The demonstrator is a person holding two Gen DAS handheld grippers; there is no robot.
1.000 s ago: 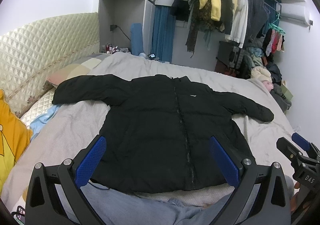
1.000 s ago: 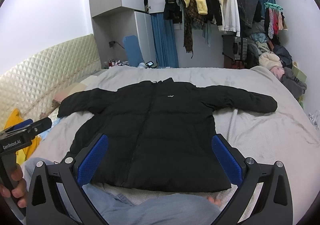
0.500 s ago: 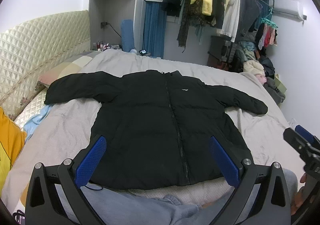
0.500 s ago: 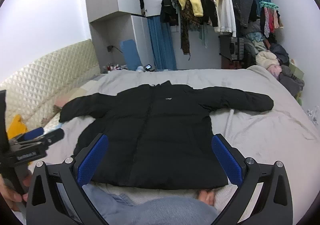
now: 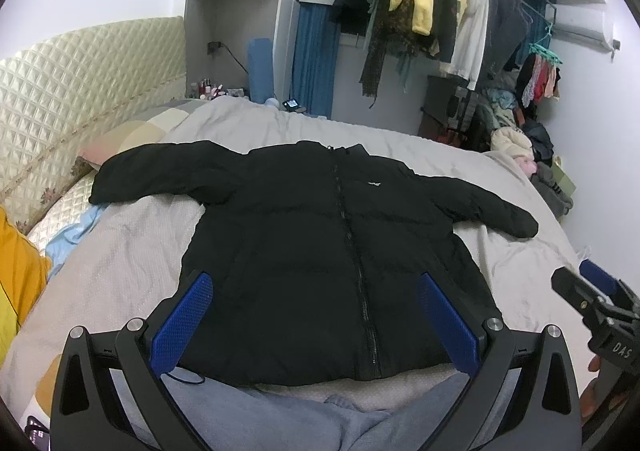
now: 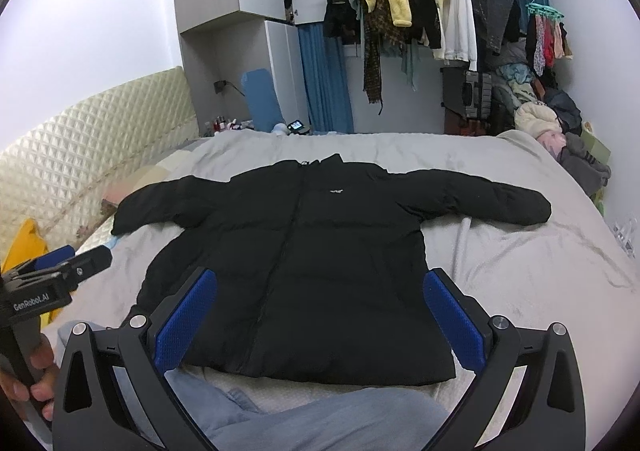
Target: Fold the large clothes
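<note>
A black puffer jacket (image 5: 320,243) lies flat and zipped on the grey bed (image 5: 120,271), both sleeves spread out to the sides; it also shows in the right wrist view (image 6: 320,251). My left gripper (image 5: 316,307) is open and empty, held above the jacket's hem. My right gripper (image 6: 320,307) is open and empty, also above the hem. The right gripper shows at the right edge of the left wrist view (image 5: 600,311). The left gripper shows at the left edge of the right wrist view (image 6: 52,279).
A quilted headboard (image 5: 80,91) and pillows (image 5: 132,135) are on the left. A yellow cloth (image 5: 16,263) lies at the bed's left edge. A rack of hanging clothes (image 6: 420,3) and a clothes pile (image 6: 560,131) stand beyond the bed. My knee in grey trousers (image 6: 320,423) is in front.
Both grippers have shifted slightly over the jacket's hem and stay open. The jacket has not moved.
</note>
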